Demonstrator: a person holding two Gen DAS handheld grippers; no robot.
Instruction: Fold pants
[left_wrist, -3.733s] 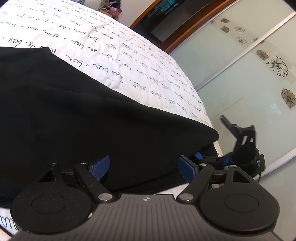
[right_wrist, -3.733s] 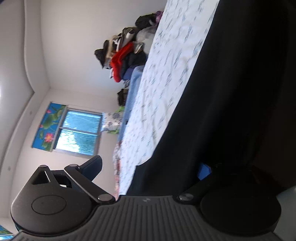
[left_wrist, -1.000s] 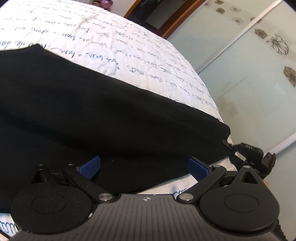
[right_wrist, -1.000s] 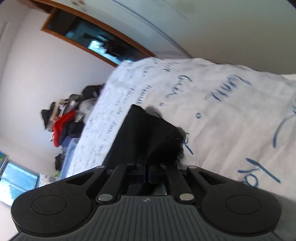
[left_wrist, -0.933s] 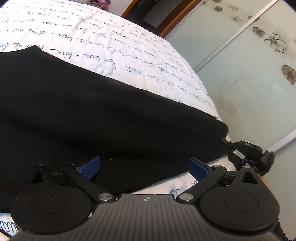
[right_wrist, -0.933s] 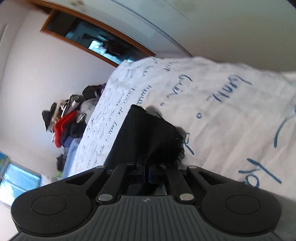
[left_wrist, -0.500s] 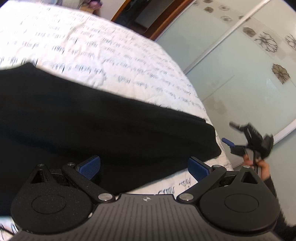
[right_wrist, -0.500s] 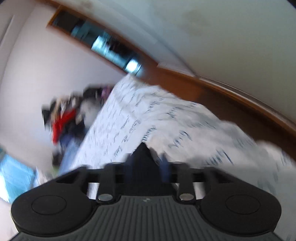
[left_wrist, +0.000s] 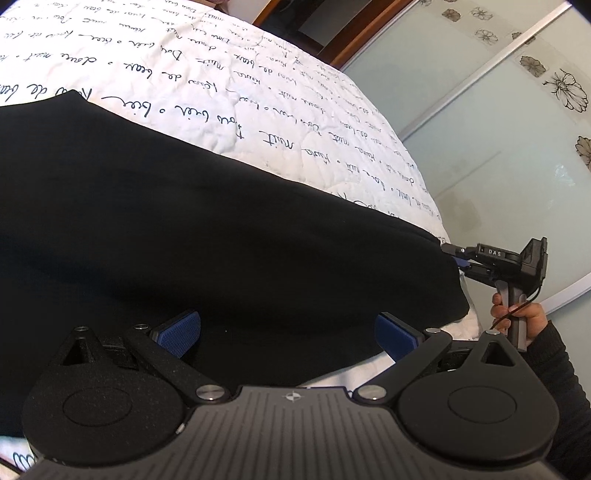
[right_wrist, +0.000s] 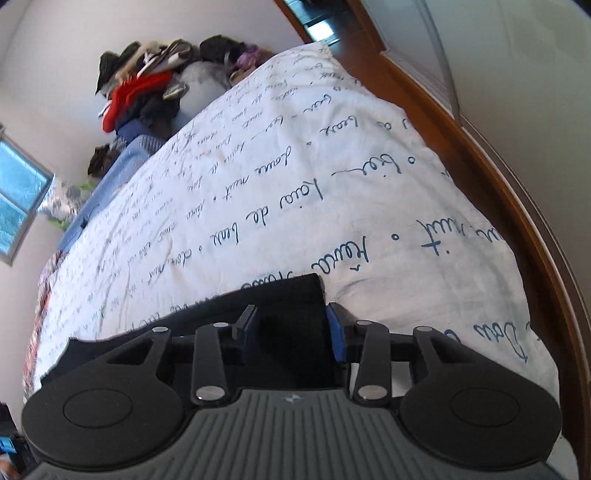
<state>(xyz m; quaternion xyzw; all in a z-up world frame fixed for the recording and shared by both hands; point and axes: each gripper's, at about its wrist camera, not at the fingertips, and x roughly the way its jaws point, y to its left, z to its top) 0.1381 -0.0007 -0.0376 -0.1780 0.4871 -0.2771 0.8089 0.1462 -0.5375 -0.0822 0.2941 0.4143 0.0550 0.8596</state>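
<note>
The black pants (left_wrist: 207, 229) lie spread across the white bedspread (left_wrist: 229, 85) with blue script. My left gripper (left_wrist: 288, 332) is open, its blue pads just above the near edge of the pants, holding nothing. In the left wrist view my right gripper (left_wrist: 456, 254) sits at the far right corner of the pants. In the right wrist view the right gripper (right_wrist: 291, 328) is open, its blue pads on either side of the pants' corner (right_wrist: 280, 295), which lies flat on the bed.
A pile of clothes (right_wrist: 147, 88) sits at the far end of the bed by the wall. A wooden frame (right_wrist: 509, 206) runs along the bed's right side. Glass wardrobe doors (left_wrist: 517, 122) with flower prints stand beyond the bed. A window (right_wrist: 18, 206) is at left.
My right gripper was shut on the pants' corner a second ago; it lifted away, swung round and now sits open around that corner. The left gripper stayed open and nearly still.
</note>
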